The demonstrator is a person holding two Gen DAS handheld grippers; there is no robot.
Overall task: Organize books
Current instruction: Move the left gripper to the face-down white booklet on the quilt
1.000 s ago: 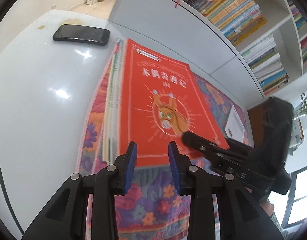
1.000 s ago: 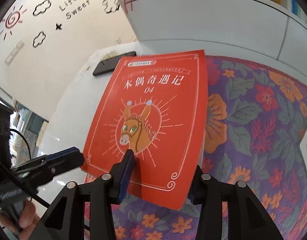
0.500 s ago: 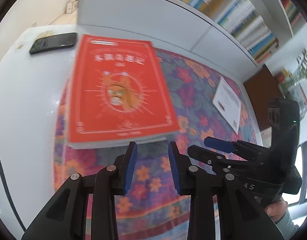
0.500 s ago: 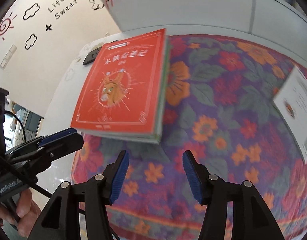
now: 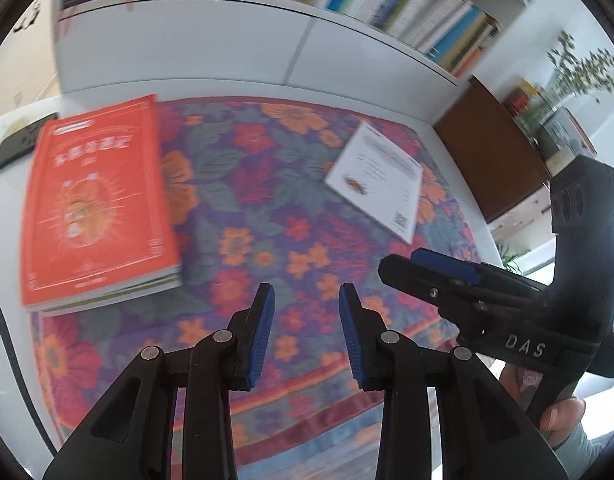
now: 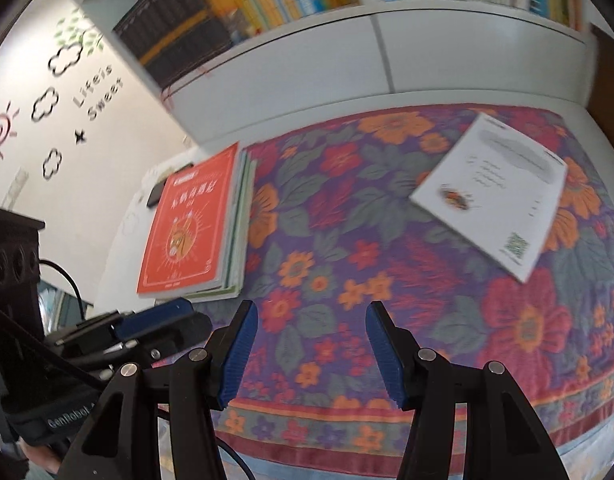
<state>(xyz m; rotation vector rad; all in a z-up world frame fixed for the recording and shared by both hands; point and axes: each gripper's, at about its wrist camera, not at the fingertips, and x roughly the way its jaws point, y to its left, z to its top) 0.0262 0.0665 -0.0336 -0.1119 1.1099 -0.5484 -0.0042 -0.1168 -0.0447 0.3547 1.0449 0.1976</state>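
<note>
A red book tops a stack of thin books at the left end of the floral cloth. A white booklet lies flat on the cloth further right, apart from the stack. My left gripper hangs open above the cloth's front part, nothing between its blue pads. In the right wrist view, the red book is at the left and the white booklet at the upper right. My right gripper is open and empty over the cloth between them. The left gripper shows just to its left.
A black phone lies on the white table behind the stack. A white cabinet with full bookshelves backs the table. A brown cabinet and a plant stand at the right. A hand holds the right gripper.
The right gripper let go of the red book, which now lies on the stack. Both grippers drew back and swung right, bringing the white booklet into view.
</note>
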